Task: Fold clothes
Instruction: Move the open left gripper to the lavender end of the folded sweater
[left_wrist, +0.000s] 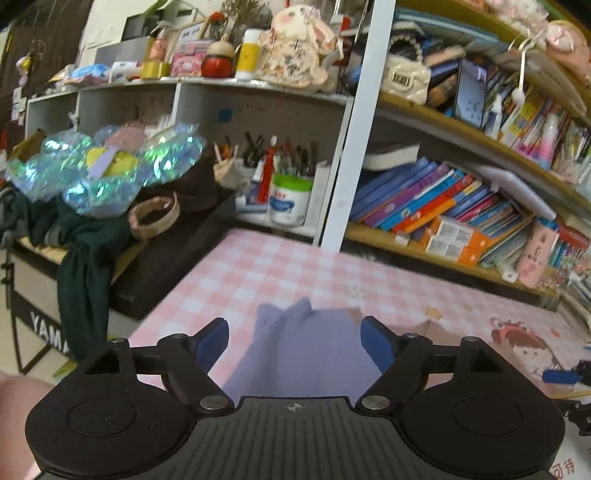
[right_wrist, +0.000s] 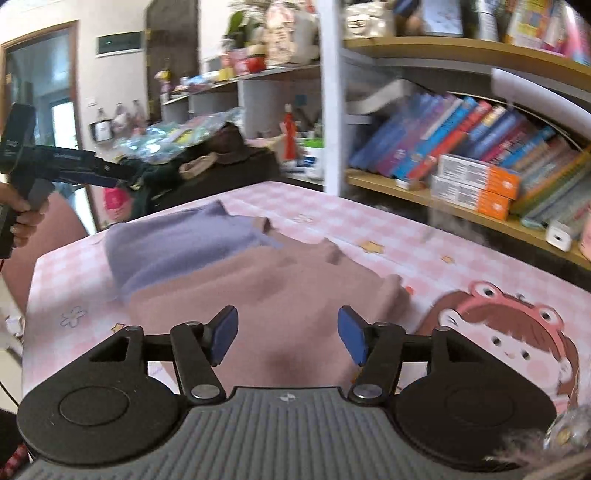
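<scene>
Broadly, a bookshelf (left_wrist: 461, 221) packed with leaning children's books fills the right of both views, and a white shelving unit (left_wrist: 207, 92) stands left of it, its top crowded with bottles, boxes and a rabbit-shaped decoration (left_wrist: 295, 48). Inside one white compartment, a pen holder (left_wrist: 255, 162) bristles with pens and brushes, and a white tub with a green lid (left_wrist: 290, 199) stands just beside it. Left of that, a dark keyboard instrument (left_wrist: 155, 266) carries a dark green garment (left_wrist: 85, 258) draped over its edge, a small woven basket (left_wrist: 153, 218) and iridescent wrapping (left_wrist: 92, 166).

Nearer, the table is covered by a pink-and-white checked cloth (right_wrist: 369, 221) printed with a cartoon girl in a frog hat (right_wrist: 509, 332). On it lie the clothes: a lilac garment (right_wrist: 177, 243) toward the far left corner and a dusty-pink garment (right_wrist: 258, 295) overlapping its near edge.

Only the right wrist view shows the pink garment's full spread, plus the left gripper (right_wrist: 110, 175) from the side, held by a hand (right_wrist: 22, 221) above the table's left corner; a doorway shows behind. From the left wrist view, the left gripper (left_wrist: 295, 343) is spread wide over the lilac garment (left_wrist: 295, 354), holding nothing. Likewise, the right gripper (right_wrist: 288, 336) hangs with its blue pads (right_wrist: 225, 336) well apart above the pink garment, empty.
</scene>
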